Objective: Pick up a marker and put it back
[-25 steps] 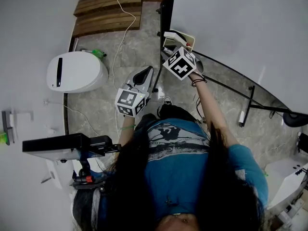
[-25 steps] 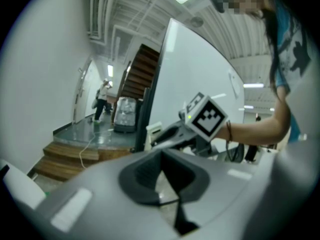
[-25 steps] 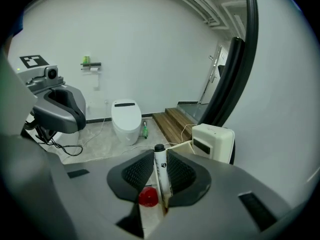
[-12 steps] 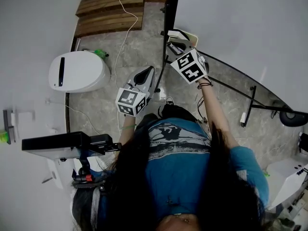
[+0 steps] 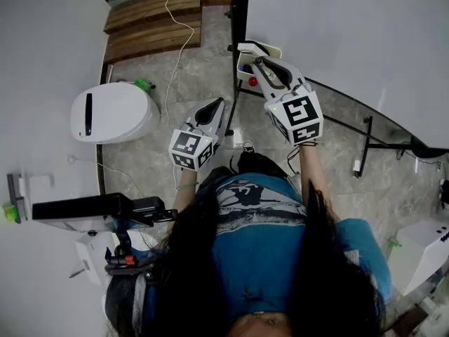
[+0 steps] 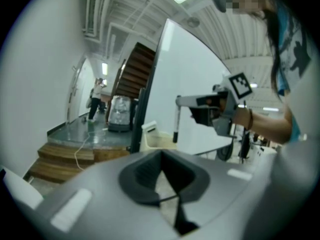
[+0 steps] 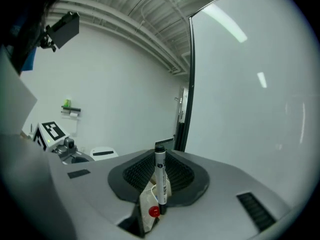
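My right gripper [image 5: 257,60] is shut on a white marker [image 7: 160,176] with a black cap, held upright between the pads. It hangs just above a beige holder [image 5: 275,50] fixed at the whiteboard's [image 5: 351,41] edge. A red-capped marker [image 5: 252,81] sits inside that holder. From the left gripper view, the right gripper [image 6: 220,106] carries the marker [image 6: 176,126] over the holder [image 6: 150,138]. My left gripper [image 5: 210,108] stays lower, beside the person's body, with its jaws together and nothing between them.
A white rounded unit [image 5: 112,108] stands on the stone floor at left. Wooden steps [image 5: 154,16] and a white cable [image 5: 175,48] lie beyond. The whiteboard's black stand legs [image 5: 365,142] run along the right. A black device [image 5: 91,208] sits at near left.
The right gripper has drawn back toward the person and turned, with its marker cube now lower and further right. The marker rides in its jaws. The left gripper has stayed put.
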Action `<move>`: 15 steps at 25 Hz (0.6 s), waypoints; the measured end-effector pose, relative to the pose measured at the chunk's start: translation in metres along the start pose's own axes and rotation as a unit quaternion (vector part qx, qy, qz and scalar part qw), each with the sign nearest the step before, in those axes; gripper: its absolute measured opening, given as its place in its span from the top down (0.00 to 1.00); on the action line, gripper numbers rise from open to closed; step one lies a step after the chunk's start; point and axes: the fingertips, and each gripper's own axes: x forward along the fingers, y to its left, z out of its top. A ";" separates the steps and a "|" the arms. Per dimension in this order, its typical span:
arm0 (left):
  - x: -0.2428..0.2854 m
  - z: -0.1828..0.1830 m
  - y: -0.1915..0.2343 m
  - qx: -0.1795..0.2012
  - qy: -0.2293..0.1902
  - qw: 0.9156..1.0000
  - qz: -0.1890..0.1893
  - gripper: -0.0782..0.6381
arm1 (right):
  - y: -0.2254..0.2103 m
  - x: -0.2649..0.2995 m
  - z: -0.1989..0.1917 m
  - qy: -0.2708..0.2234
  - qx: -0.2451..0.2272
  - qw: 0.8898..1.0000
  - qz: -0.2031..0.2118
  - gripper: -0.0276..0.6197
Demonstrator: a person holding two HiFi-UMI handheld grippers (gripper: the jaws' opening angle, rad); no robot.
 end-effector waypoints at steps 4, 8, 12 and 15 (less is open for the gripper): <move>0.002 -0.001 -0.007 0.007 0.006 1.000 -0.014 0.88 | -0.003 -0.029 0.012 -0.032 0.026 0.999 -0.020 0.85; 0.003 -0.002 -0.013 0.014 0.013 0.999 -0.027 0.88 | -0.002 -0.051 0.014 -0.054 0.051 0.997 -0.027 0.85; 0.003 -0.004 -0.014 0.018 0.020 0.999 -0.031 0.89 | 0.004 -0.058 0.008 -0.054 0.062 0.996 -0.029 0.85; 0.003 -0.004 -0.015 0.026 0.023 0.999 -0.033 0.89 | 0.007 -0.060 0.005 -0.054 0.066 0.996 -0.028 0.85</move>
